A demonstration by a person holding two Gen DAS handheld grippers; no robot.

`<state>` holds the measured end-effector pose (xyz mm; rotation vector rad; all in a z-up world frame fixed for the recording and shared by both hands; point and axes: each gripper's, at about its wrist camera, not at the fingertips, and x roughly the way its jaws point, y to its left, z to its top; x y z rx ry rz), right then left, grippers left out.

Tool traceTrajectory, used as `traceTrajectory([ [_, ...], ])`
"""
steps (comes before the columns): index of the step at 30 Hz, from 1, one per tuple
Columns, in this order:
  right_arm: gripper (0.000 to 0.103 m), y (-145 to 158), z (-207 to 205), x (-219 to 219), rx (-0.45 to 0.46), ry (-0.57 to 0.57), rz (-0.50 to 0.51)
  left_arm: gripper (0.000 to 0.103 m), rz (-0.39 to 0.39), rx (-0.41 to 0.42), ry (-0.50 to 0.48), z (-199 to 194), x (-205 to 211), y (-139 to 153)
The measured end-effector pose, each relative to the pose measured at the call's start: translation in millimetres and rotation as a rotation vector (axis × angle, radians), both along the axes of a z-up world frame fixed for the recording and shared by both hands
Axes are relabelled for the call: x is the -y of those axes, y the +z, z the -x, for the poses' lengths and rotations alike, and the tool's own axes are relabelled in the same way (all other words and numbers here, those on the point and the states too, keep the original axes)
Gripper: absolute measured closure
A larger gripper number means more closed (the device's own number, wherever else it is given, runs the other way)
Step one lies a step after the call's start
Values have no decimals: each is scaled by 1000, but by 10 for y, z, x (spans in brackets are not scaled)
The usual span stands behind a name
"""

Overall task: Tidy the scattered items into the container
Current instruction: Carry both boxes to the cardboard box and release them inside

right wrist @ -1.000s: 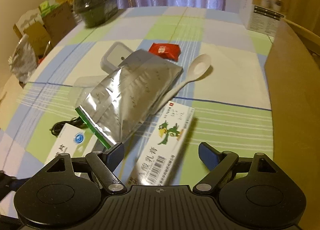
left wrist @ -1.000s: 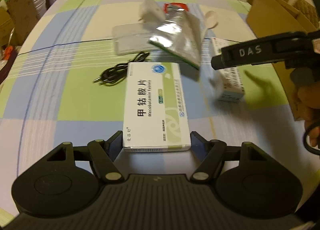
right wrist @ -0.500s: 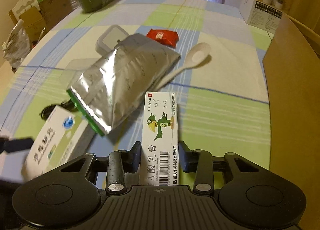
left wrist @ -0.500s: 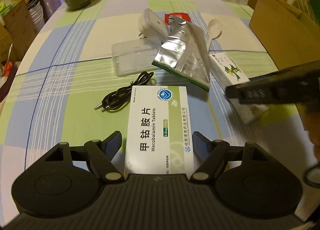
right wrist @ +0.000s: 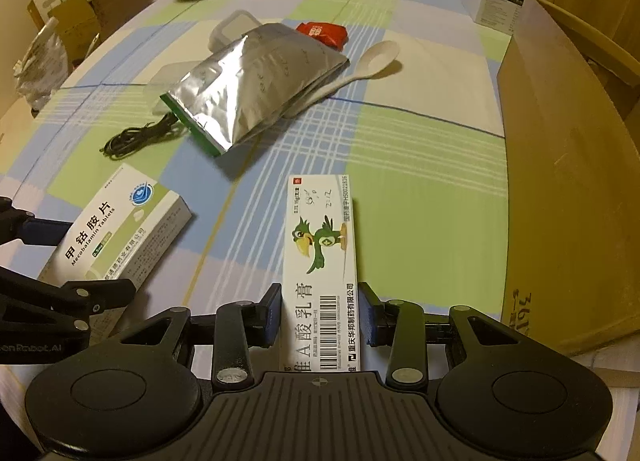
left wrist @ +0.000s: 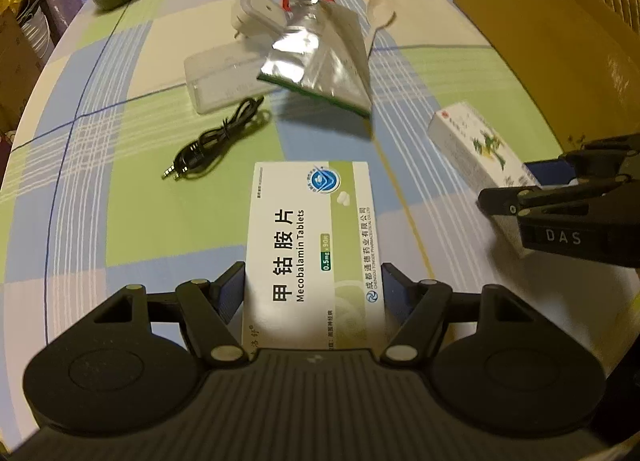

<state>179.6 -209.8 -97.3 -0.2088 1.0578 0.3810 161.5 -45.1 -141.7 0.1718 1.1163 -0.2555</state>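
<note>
Left gripper: its fingers are closed on the near end of the tablet box, which is held above the tabletop.
Right gripper: its fingers are closed on the near end of the ointment box, a narrow carton printed with a green bird. The carton is also held up.
Relative position: in the left wrist view the right gripper is seen at the right edge with the ointment box in it; in the right wrist view the left gripper is seen at the near left with the tablet box.
Container: a cardboard box stands along the right side of the tabletop. Its inside is not shown, so its contents cannot be told.
Items left on the tabletop: a foil pouch, a white spoon with its handle under the pouch, a red packet at the far side, a white adapter, a clear plastic case partly under the pouch, and a black cable to the near left of the pouch.
Progress (judged): two items are picked up but not yet placed; six lie scattered. The task is judged to be at an early stage.
Next step (judged): both boxes are to be carried right and released over the cardboard box.
</note>
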Motion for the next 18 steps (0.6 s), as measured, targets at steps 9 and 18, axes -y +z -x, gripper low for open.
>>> traceTrajectory([
  [9, 61, -30, -122, -22, 13, 13, -4, 36, -1, 4, 9, -89, 38, -24],
  [18, 62, 30, -39, 17, 24, -7, -28, 37, 26, 9, 23, -19, -6, 57],
])
